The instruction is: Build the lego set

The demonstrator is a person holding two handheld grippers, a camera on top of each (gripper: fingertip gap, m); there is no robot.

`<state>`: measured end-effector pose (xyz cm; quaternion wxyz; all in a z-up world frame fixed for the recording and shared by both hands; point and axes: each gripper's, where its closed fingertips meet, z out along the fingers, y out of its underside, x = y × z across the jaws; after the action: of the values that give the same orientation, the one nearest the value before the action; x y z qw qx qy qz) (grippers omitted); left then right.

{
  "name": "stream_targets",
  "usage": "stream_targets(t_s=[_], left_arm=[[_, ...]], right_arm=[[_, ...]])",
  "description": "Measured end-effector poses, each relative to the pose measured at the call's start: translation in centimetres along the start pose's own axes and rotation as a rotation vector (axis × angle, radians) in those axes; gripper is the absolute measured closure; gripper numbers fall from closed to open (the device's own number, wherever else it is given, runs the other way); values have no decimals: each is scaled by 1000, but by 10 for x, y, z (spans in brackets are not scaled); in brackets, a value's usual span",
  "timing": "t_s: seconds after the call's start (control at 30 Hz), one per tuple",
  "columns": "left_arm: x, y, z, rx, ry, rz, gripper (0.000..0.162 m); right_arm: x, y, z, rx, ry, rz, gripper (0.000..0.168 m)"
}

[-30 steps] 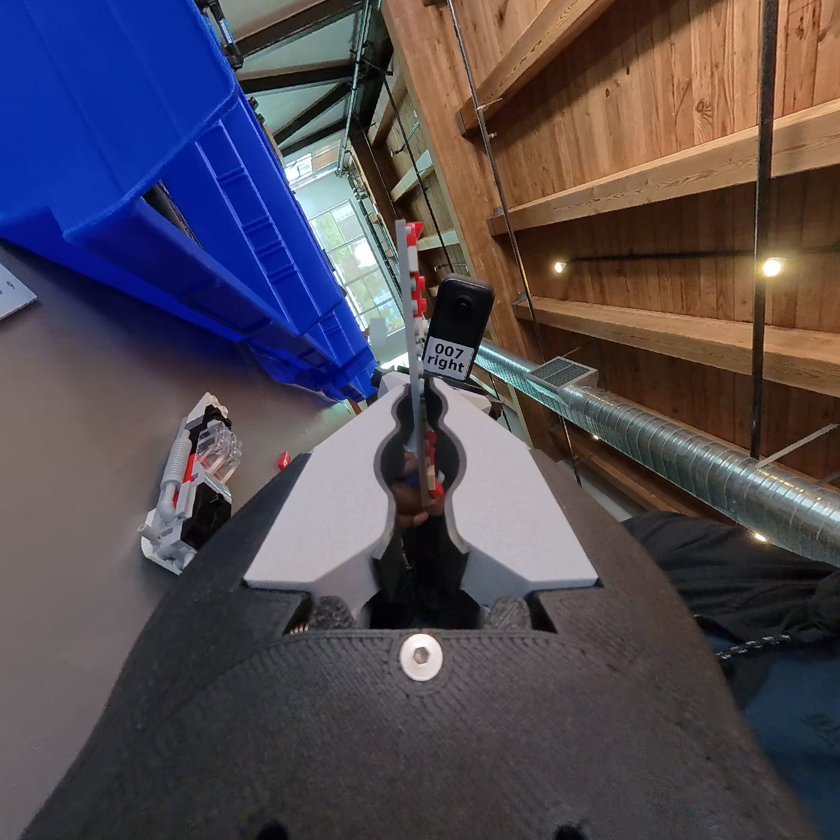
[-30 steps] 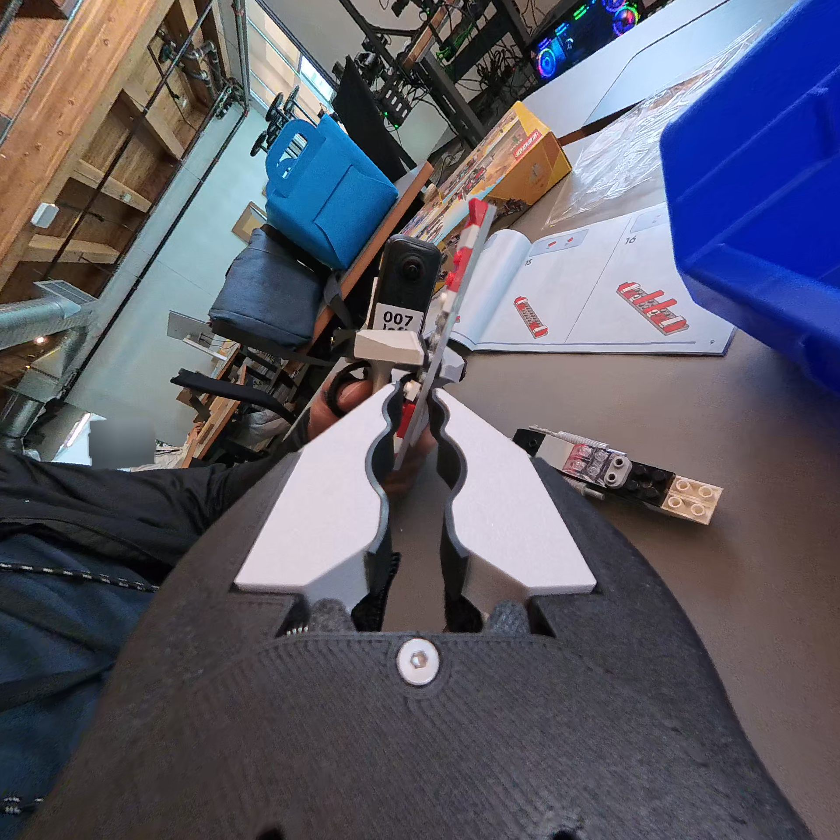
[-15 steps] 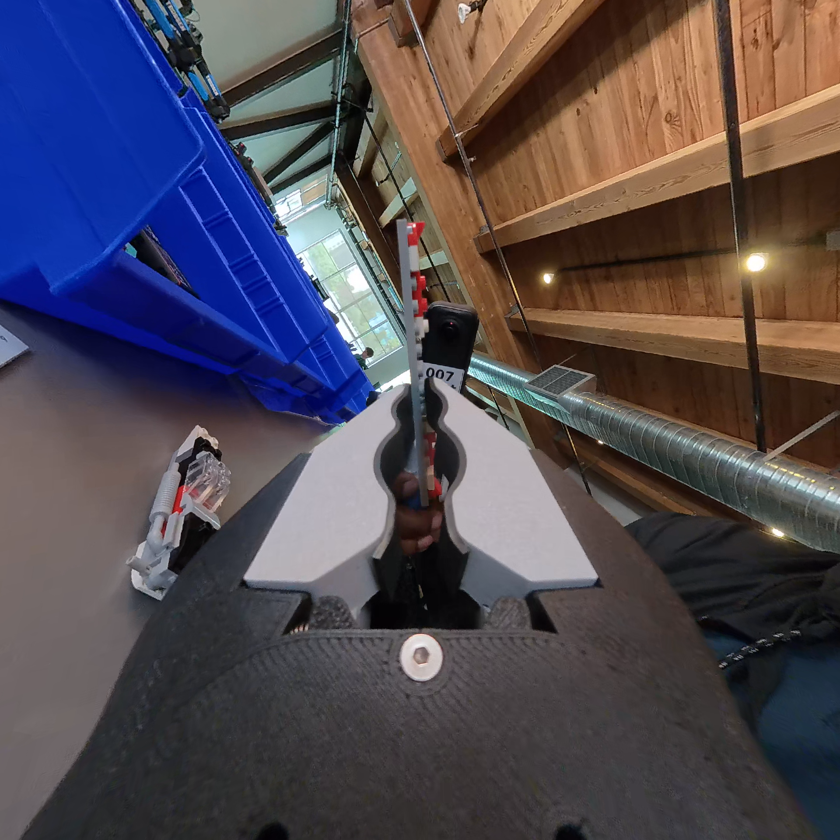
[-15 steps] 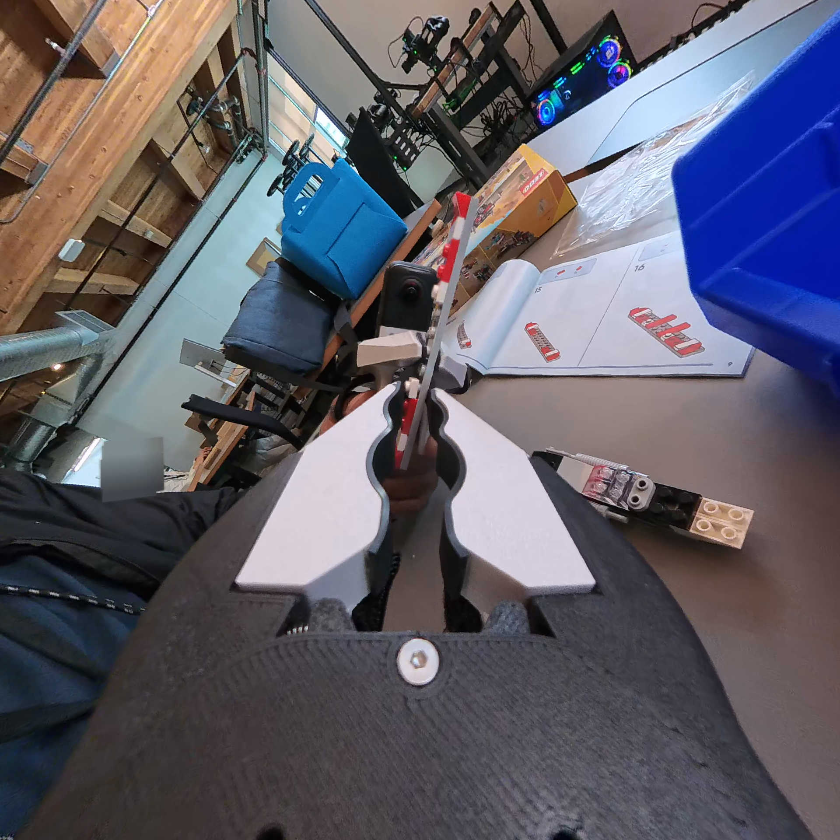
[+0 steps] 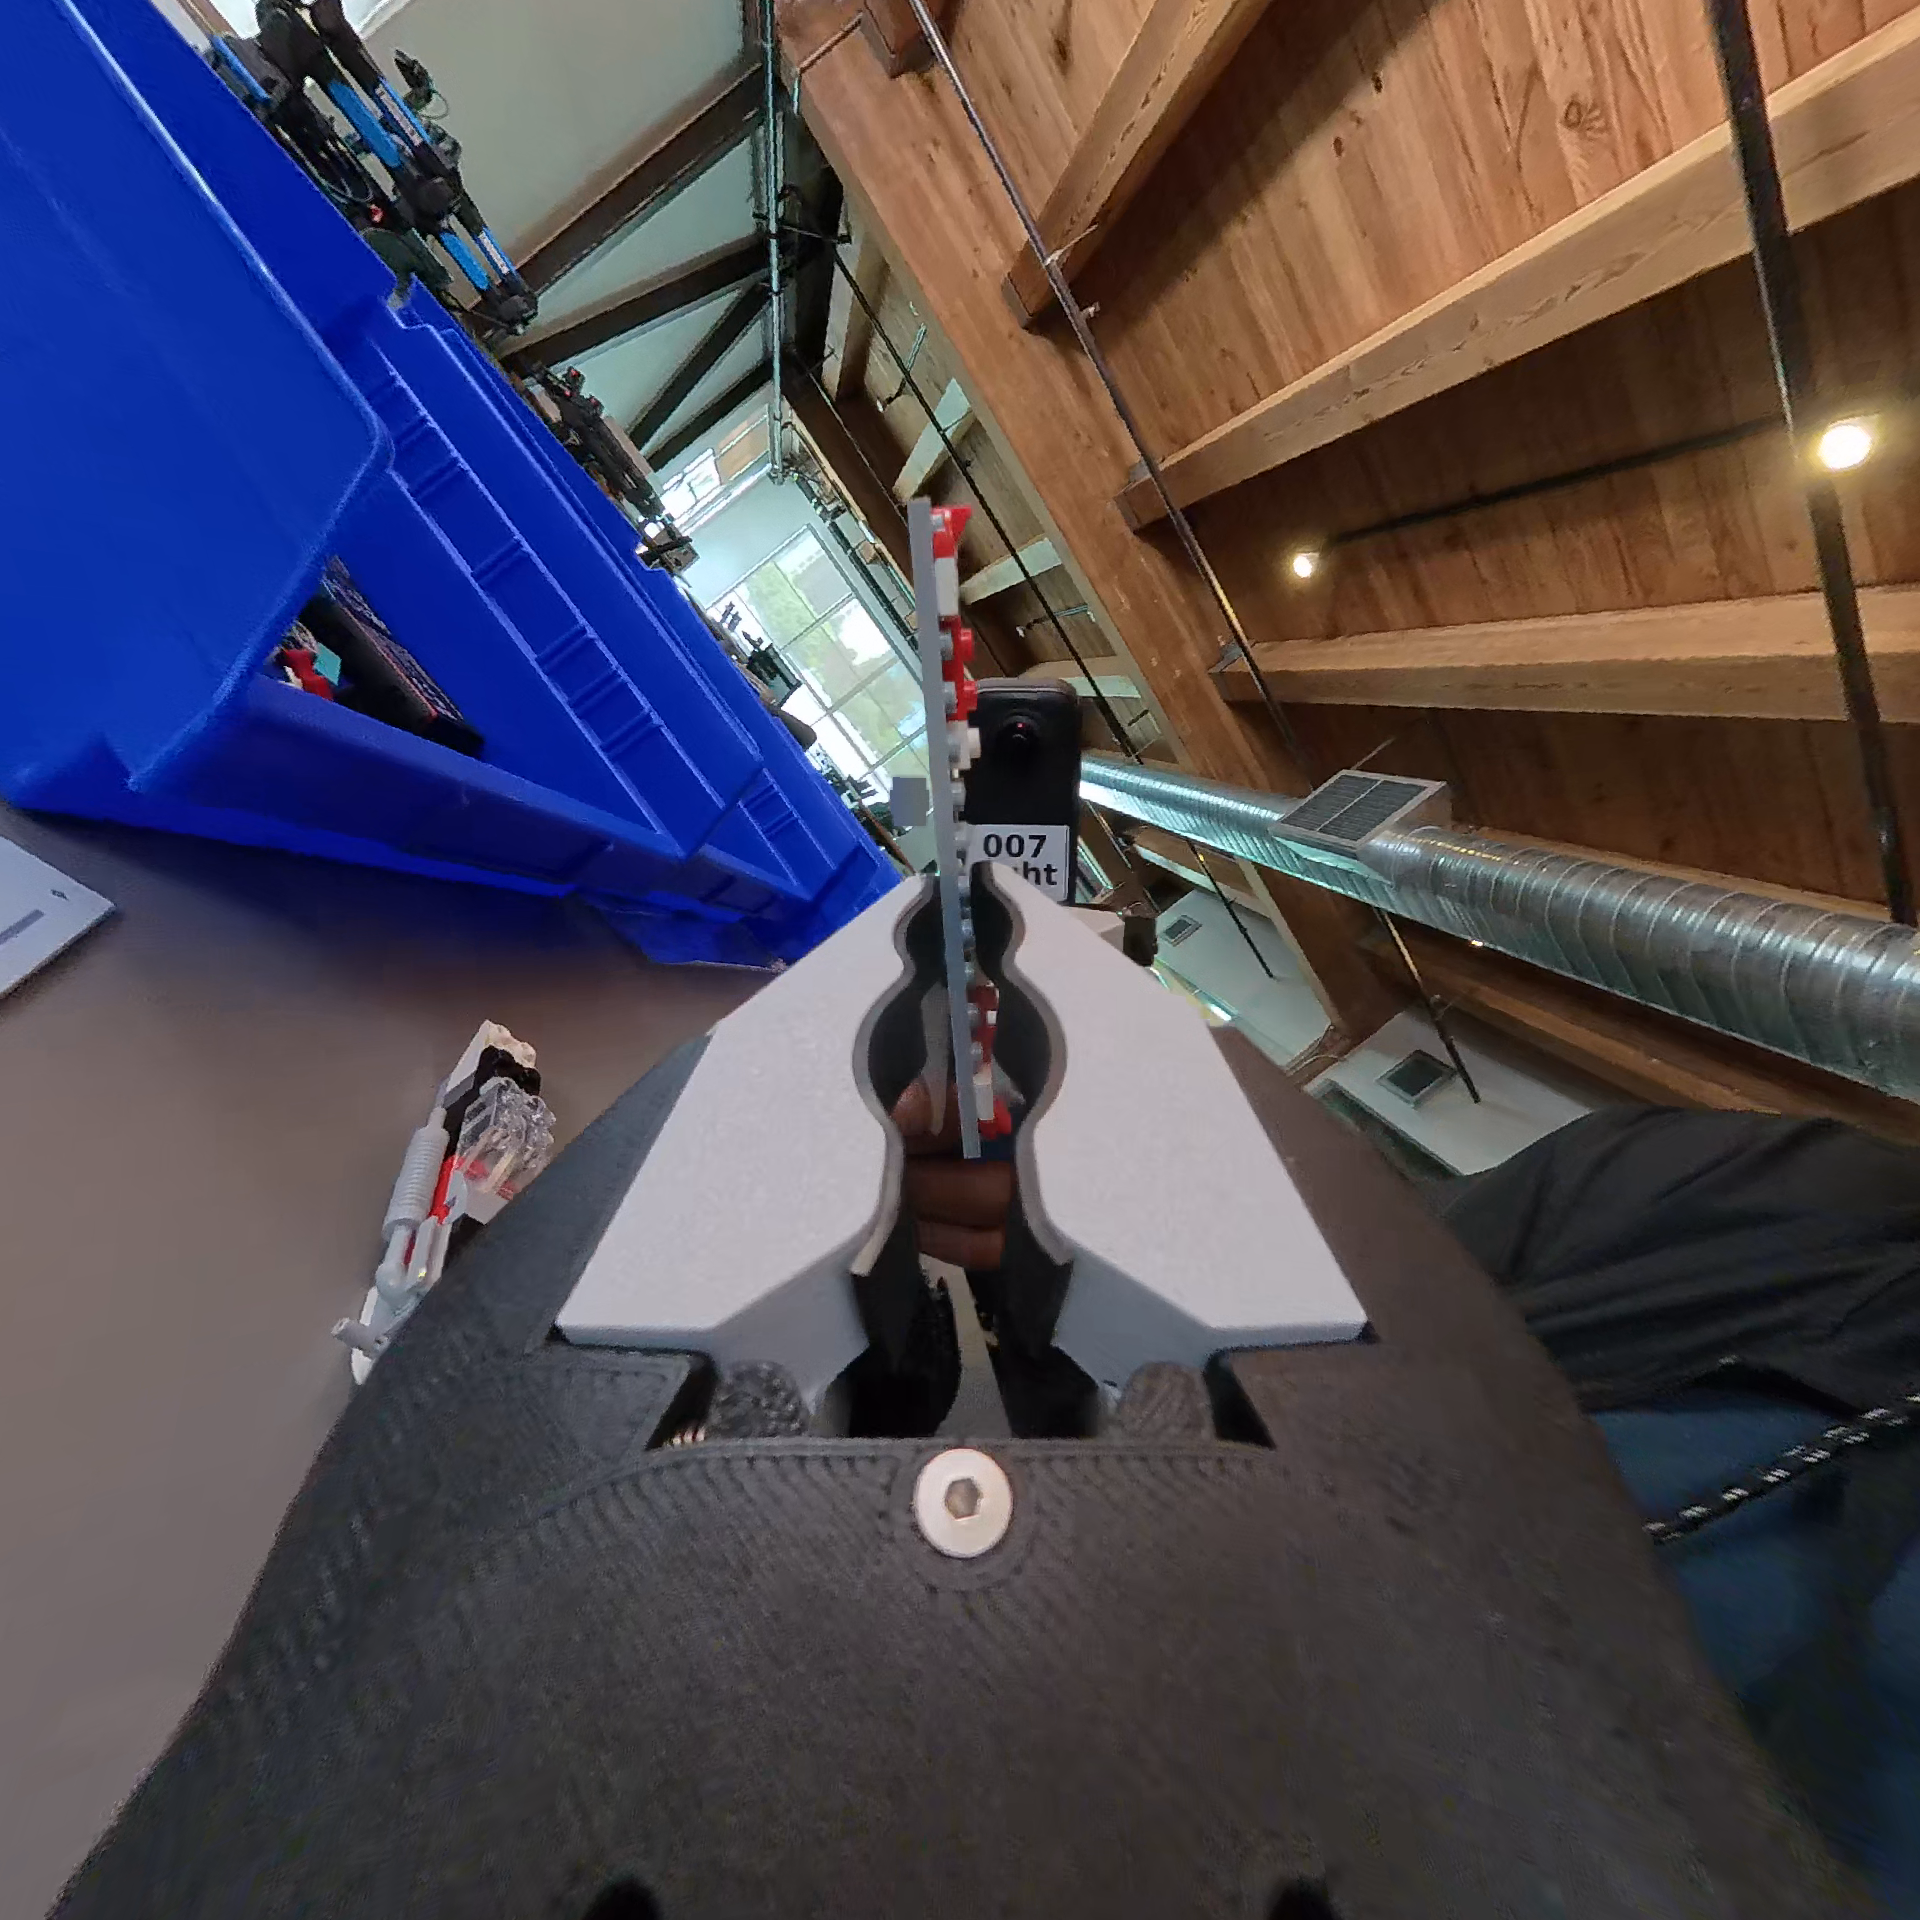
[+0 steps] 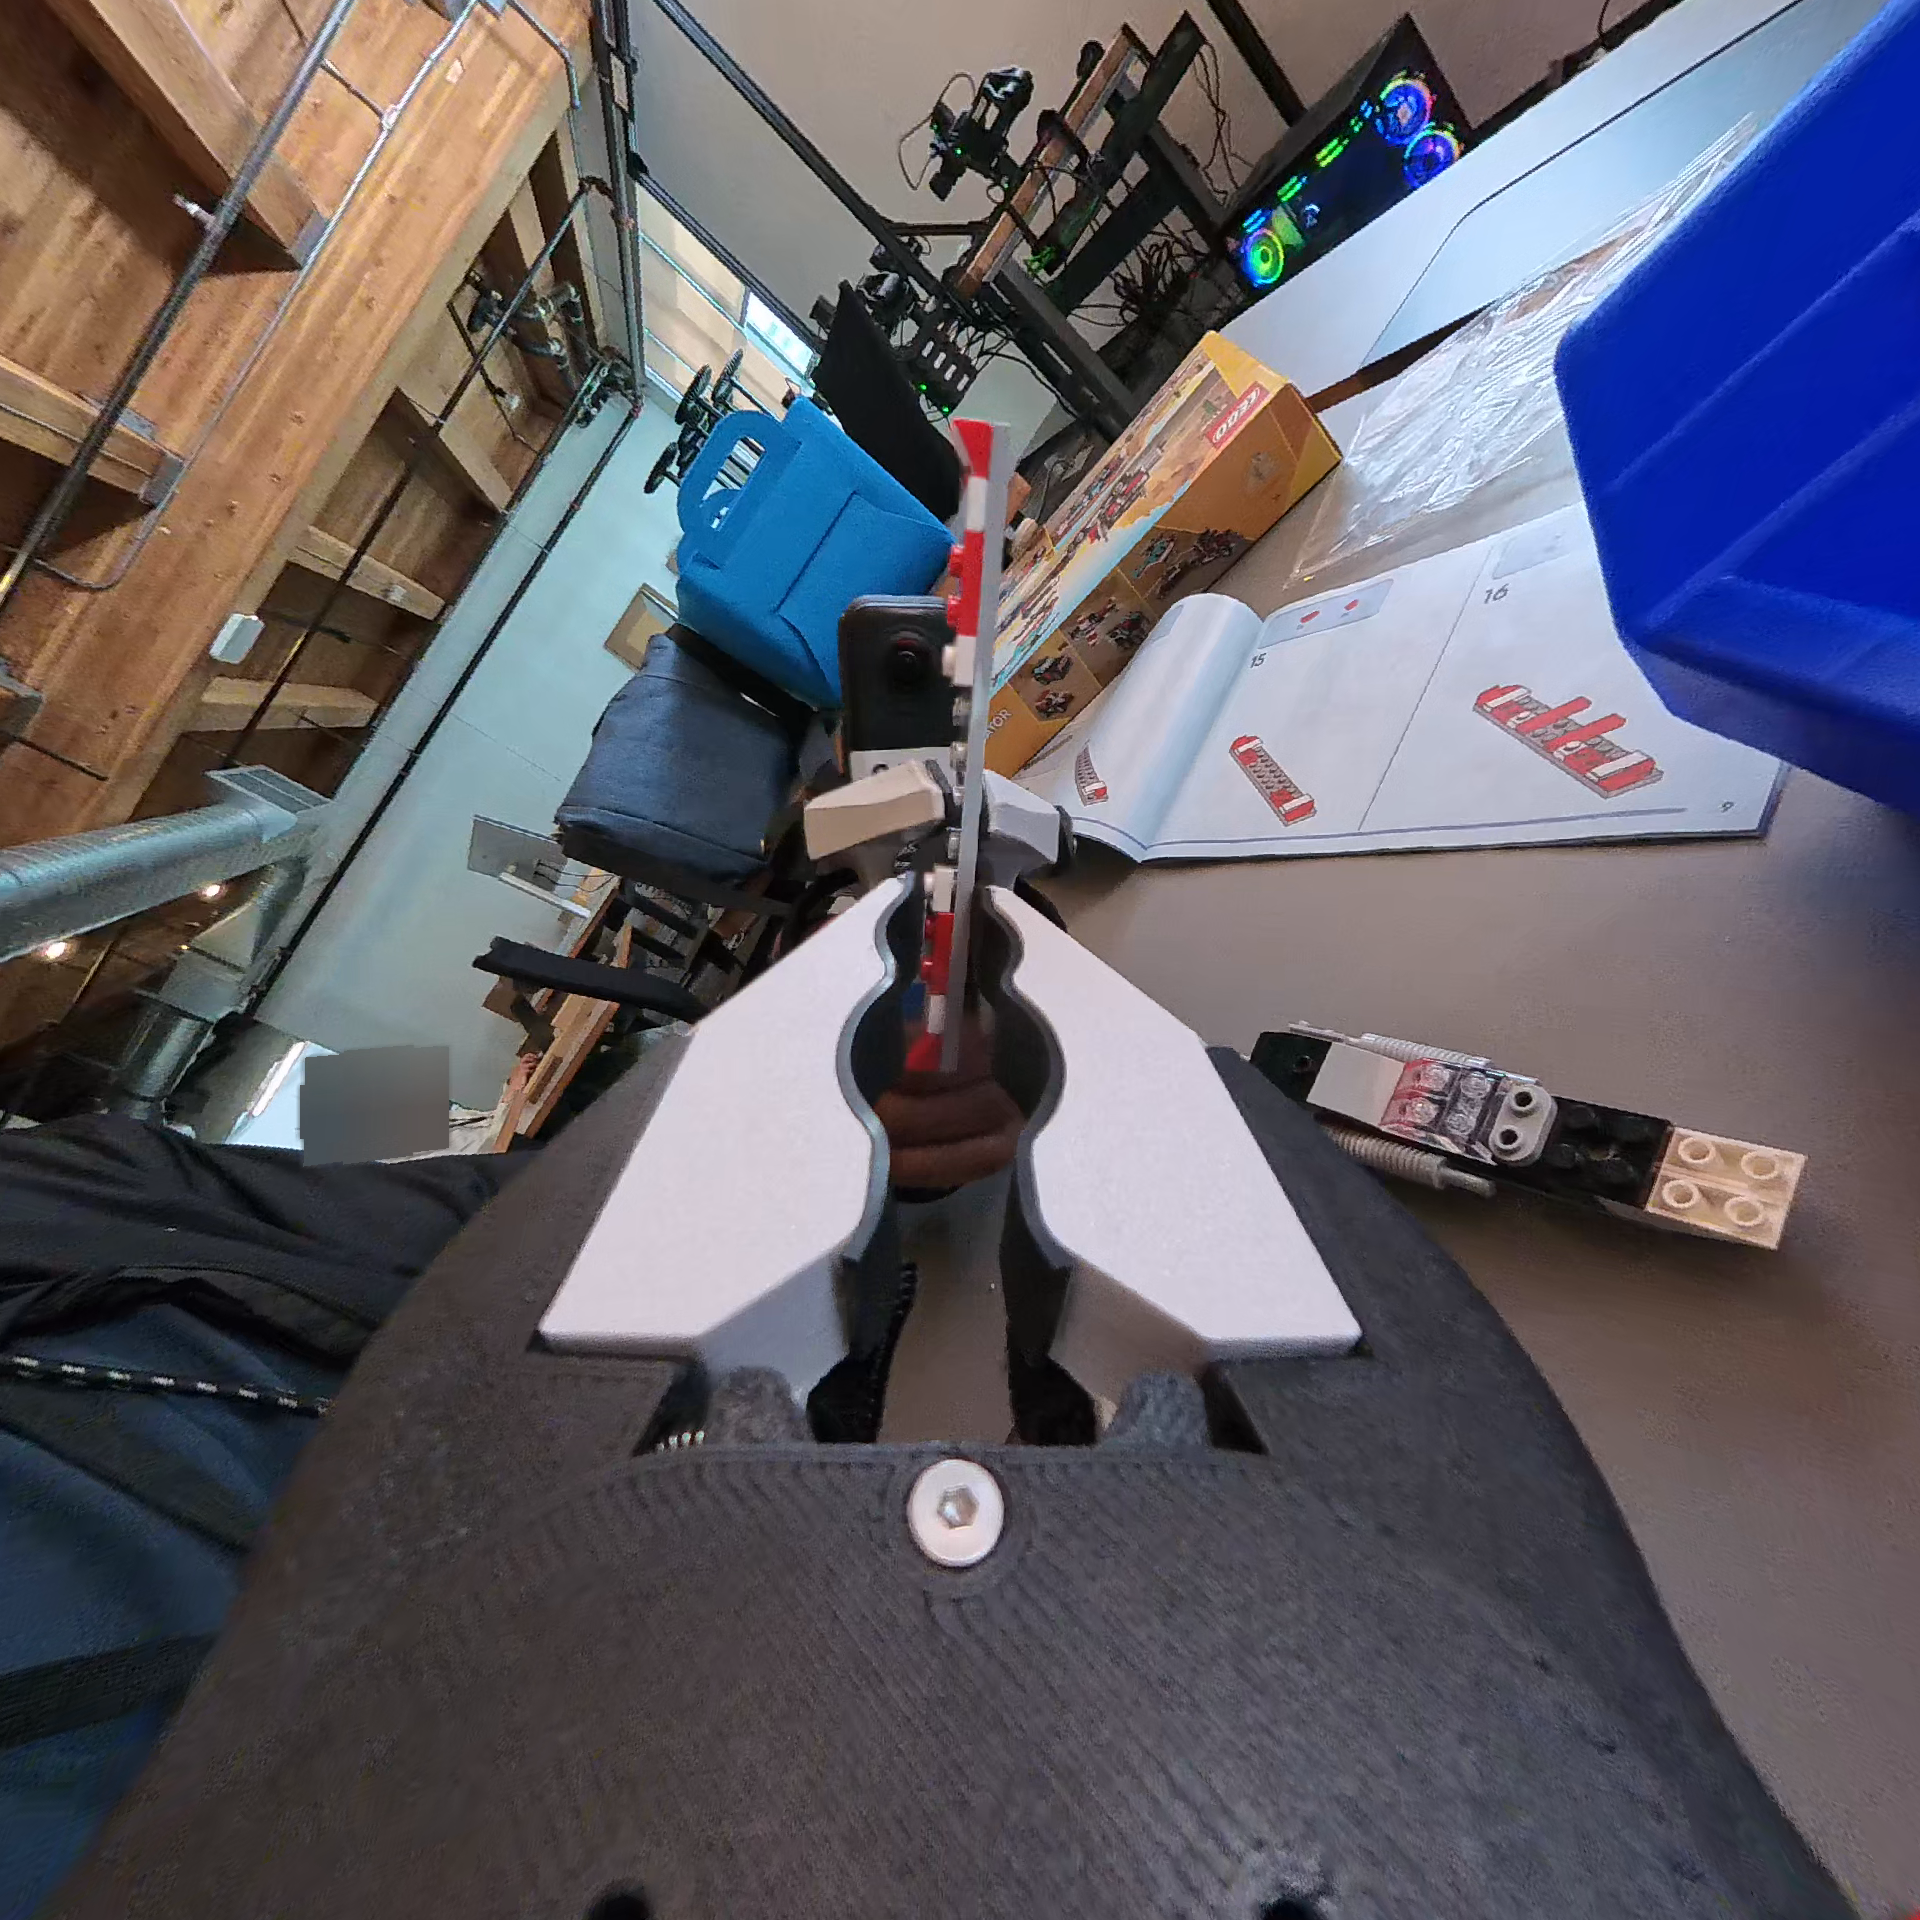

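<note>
A long thin grey Lego plate with red and white bricks point(image 5: 938, 644) is held edge-on in the air between my two grippers, which face each other. My left gripper point(image 5: 956, 883) is shut on one end of it. My right gripper point(image 6: 951, 888) is shut on the other end of the same plate point(image 6: 977, 540). The left gripper's grey fingers point(image 6: 883, 805) clamp the plate's middle in the right wrist view. A partly built black, grey and clear Lego assembly point(image 6: 1507, 1122) lies on the grey table point(image 6: 1558, 987), also in the left wrist view point(image 5: 457, 1164).
Blue bins point(image 5: 312, 520) stand along the table, one close at the right point(image 6: 1766, 416). An open instruction booklet point(image 6: 1403, 727), a yellow Lego box point(image 6: 1164, 499) and a clear plastic bag point(image 6: 1455, 436) lie beyond. A person's dark sleeve point(image 6: 156, 1247) is at the side. My left and right fingertips are right by each other.
Both grippers have tilted and drawn closer along the plate, which now stands more upright in both views. The right gripper's fingers have closed in on it. The assembly on the table has not moved.
</note>
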<state>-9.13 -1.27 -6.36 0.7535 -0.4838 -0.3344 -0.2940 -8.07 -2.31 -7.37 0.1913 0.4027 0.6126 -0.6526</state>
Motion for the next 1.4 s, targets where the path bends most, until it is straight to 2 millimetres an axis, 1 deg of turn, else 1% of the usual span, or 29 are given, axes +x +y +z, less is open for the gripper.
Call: stream_targets(t_s=[0.2,0.33,0.4,0.53,0.57,0.63,0.7,0.8,0.93,1.13,1.2,1.4], left_arm=[[3,-1,1,5,8,15,157],[1,-2,0,16,-4,16,156],[1,-3,-1,22,7,16,157],[4,-6,-1,38,31,9,157],[6,-7,-1,47,39,4,157],[8,-12,-3,78,58,-15,158],[8,-16,-6,92,67,-24,157],[10,-16,-6,87,70,-4,157],[13,-11,-3,64,74,22,157],[14,-8,-1,45,63,51,157],[12,-8,-1,43,56,50,157],[13,-7,-1,46,62,53,157]], right_arm=[[-2,-1,-1,2,0,1,161],[1,-2,0,24,23,-16,161],[0,-3,2,38,12,5,161],[-5,-5,3,52,-25,-9,161],[-5,-6,2,54,-30,-8,159],[-8,-4,2,39,-51,-3,142],[-8,-2,2,31,-48,-5,135],[-7,-4,2,39,-37,-13,136],[-8,-7,4,47,-32,-19,138],[-10,-10,3,58,-42,-26,152],[-12,-9,3,57,-52,-36,161],[-13,-9,3,52,-38,-74,162]])
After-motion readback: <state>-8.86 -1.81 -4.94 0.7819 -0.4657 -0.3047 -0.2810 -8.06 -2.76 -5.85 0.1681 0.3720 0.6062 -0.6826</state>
